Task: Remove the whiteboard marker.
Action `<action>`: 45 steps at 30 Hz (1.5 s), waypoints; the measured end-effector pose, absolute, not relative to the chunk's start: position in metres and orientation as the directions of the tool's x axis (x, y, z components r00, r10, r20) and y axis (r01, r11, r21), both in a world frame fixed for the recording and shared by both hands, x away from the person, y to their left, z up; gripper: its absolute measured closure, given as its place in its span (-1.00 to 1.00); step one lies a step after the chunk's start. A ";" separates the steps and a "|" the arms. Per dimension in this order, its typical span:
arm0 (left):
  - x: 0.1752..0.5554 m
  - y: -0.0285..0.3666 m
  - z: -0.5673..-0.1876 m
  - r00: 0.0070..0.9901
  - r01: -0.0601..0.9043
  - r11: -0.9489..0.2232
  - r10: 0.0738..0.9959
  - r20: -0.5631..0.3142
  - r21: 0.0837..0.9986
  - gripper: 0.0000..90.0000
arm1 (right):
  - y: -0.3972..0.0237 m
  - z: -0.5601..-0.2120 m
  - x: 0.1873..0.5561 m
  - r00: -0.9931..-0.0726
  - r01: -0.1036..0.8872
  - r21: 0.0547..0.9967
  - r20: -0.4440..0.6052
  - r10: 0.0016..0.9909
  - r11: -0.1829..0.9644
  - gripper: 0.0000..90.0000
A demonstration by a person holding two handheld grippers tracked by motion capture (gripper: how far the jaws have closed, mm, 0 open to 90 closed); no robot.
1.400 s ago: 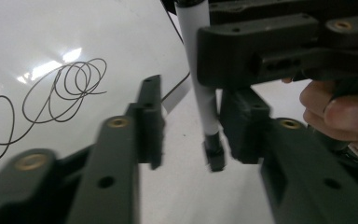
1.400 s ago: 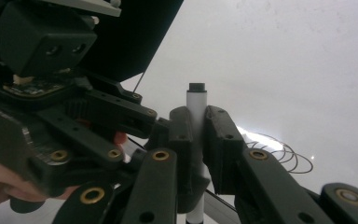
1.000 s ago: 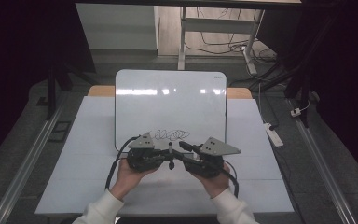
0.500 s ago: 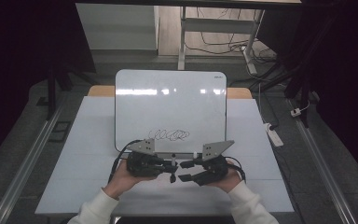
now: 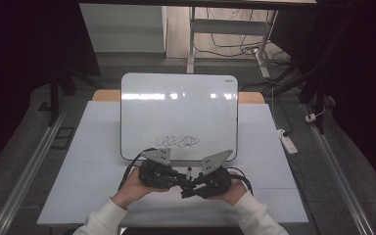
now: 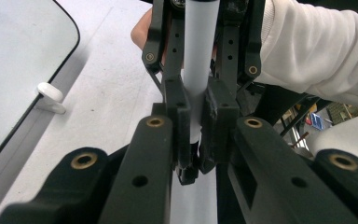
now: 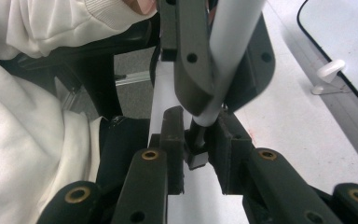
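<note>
where high view blurs it, left claw [image 6: 193, 135] clamps marker [image 6: 199, 51]; right claw [image 7: 196, 154] pinches cap [image 7: 196, 157].

Right gripper [image 7: 196, 156] fingers just closing round black cap [image 7: 196, 158] of white marker [image 7: 230, 51].

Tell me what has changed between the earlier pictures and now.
Both hands drew back toward the table's near edge. The right gripper has just been closing its jaws around the black cap of the marker. The left gripper stays clamped on the marker; the whiteboard is unmoved.
</note>
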State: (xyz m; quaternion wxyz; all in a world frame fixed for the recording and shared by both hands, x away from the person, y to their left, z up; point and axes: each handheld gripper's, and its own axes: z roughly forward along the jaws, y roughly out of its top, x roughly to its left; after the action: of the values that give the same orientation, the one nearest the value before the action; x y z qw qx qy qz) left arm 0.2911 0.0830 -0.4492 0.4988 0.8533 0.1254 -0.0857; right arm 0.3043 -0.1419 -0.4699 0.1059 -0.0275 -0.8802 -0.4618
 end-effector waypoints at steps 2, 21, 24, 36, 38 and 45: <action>0.292 0.081 -0.450 0.954 0.299 -0.476 0.125 -0.273 0.827 0.80 | -0.141 -0.470 0.304 -0.976 0.145 0.807 0.212 -0.052 0.572 0.67; 0.289 0.098 -0.442 0.941 0.306 -0.367 0.258 -0.220 0.878 0.30 | -0.141 -0.472 0.304 -0.985 0.166 0.844 0.170 0.039 0.511 0.72; 0.282 0.114 -0.437 0.921 0.306 -0.345 0.342 -0.185 0.887 0.01 | -0.148 -0.471 0.307 -0.984 0.174 0.864 0.141 0.104 0.473 0.72; 0.238 0.196 -0.467 0.736 0.411 -0.290 0.665 -0.128 0.864 -0.31 | -0.167 -0.458 0.311 -0.943 0.174 0.927 0.059 0.329 0.333 0.72; 0.235 0.207 -0.477 0.702 0.435 -0.286 0.702 -0.122 0.854 -0.34 | -0.169 -0.457 0.312 -0.930 0.175 0.932 0.051 0.365 0.317 0.72; 0.234 0.222 -0.496 0.636 0.486 -0.290 0.764 -0.106 0.825 -0.40 | -0.172 -0.458 0.316 -0.892 0.166 0.948 0.027 0.451 0.273 0.72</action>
State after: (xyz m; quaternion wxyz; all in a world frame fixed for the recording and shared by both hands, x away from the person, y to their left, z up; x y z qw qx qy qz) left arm 0.2343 0.2221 -0.4963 0.4446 0.7877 0.3967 0.1566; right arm 0.3161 -0.1718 -0.4576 -0.1247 -0.1958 -0.7879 -0.5704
